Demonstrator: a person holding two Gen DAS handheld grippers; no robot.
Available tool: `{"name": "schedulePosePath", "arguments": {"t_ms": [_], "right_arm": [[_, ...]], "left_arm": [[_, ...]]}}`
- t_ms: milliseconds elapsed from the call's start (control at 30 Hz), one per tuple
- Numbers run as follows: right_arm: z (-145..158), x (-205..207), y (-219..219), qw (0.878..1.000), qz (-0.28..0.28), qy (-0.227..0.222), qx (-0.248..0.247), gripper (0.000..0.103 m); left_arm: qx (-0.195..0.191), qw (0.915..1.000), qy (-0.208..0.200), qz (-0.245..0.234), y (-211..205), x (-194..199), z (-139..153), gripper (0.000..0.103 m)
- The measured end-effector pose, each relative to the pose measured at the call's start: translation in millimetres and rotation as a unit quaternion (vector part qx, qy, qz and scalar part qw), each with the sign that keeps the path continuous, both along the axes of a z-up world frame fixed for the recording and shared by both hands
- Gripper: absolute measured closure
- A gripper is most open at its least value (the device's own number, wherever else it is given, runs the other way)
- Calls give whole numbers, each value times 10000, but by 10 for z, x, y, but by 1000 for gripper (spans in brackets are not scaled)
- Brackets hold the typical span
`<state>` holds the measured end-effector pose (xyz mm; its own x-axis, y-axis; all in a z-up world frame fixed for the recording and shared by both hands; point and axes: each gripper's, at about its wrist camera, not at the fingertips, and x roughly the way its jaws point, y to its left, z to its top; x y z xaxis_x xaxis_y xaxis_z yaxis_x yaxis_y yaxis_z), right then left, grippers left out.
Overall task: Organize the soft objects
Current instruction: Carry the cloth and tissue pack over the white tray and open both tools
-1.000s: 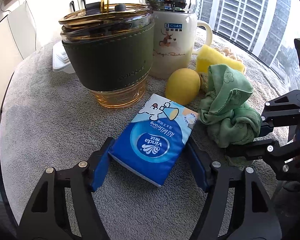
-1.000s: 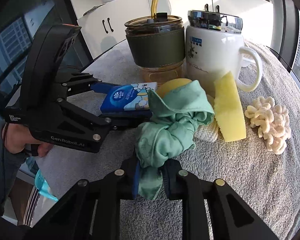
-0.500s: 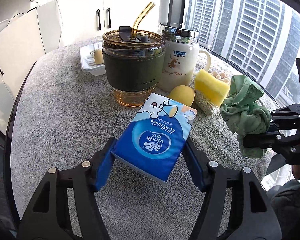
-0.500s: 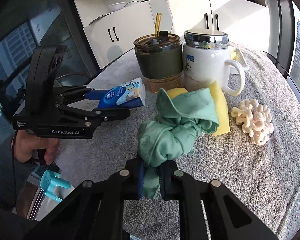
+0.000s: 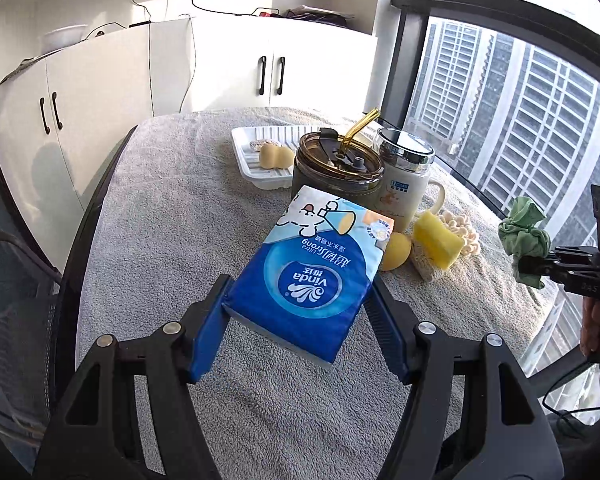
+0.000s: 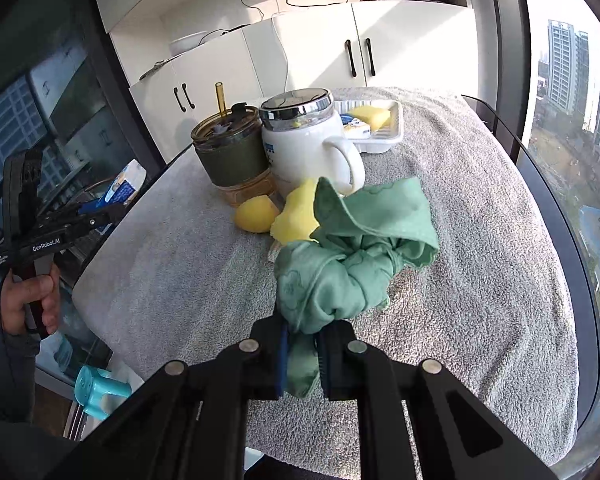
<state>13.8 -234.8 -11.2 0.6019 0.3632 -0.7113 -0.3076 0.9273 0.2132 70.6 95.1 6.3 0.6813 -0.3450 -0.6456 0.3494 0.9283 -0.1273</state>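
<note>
Left gripper (image 5: 300, 320), bottom centre of the left wrist view: blue pads clamped on both sides of a blue tissue pack (image 5: 316, 276), pack lifted clear of the grey towel-covered table (image 5: 172, 216).

Right gripper (image 6: 303, 356), bottom centre of the right wrist view: jaws pinched together on the tail of a knotted green cloth (image 6: 352, 252), bundle held above the table.

On the table at mid-frame: amber tumbler with straw (image 6: 230, 152), white mug (image 6: 304, 146), yellow sponge (image 6: 296, 216), yellow egg-shaped ball (image 6: 256, 214). White tray (image 6: 384, 130) behind the mug.
</note>
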Motion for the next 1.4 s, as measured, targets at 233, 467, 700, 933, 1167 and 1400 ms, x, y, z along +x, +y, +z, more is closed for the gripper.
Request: {"name": "schedulePosePath", "arguments": {"t_ms": [233, 467, 700, 933, 1167, 1400], "right_arm": [[335, 267, -327, 9987, -125, -330, -373, 90], [601, 616, -544, 9964, -104, -505, -669, 90], [798, 1120, -681, 9954, -66, -510, -814, 90], [1031, 1882, -497, 9932, 330, -439, -1027, 89], [1068, 2722, -150, 9899, 889, -91, -1100, 89], [562, 3336, 246, 9796, 1436, 624, -1261, 89]], "left_arm": [[-119, 9996, -121, 222, 165, 362, 201, 39], [-179, 9994, -57, 303, 330, 740, 323, 39], [151, 9998, -140, 32, 192, 1174, 553, 39], [434, 9979, 20, -478, -154, 1848, 643, 39], [627, 9937, 512, -769, -405, 2535, 325, 39], [815, 9865, 872, -1119, -697, 3008, 29, 39]]}}
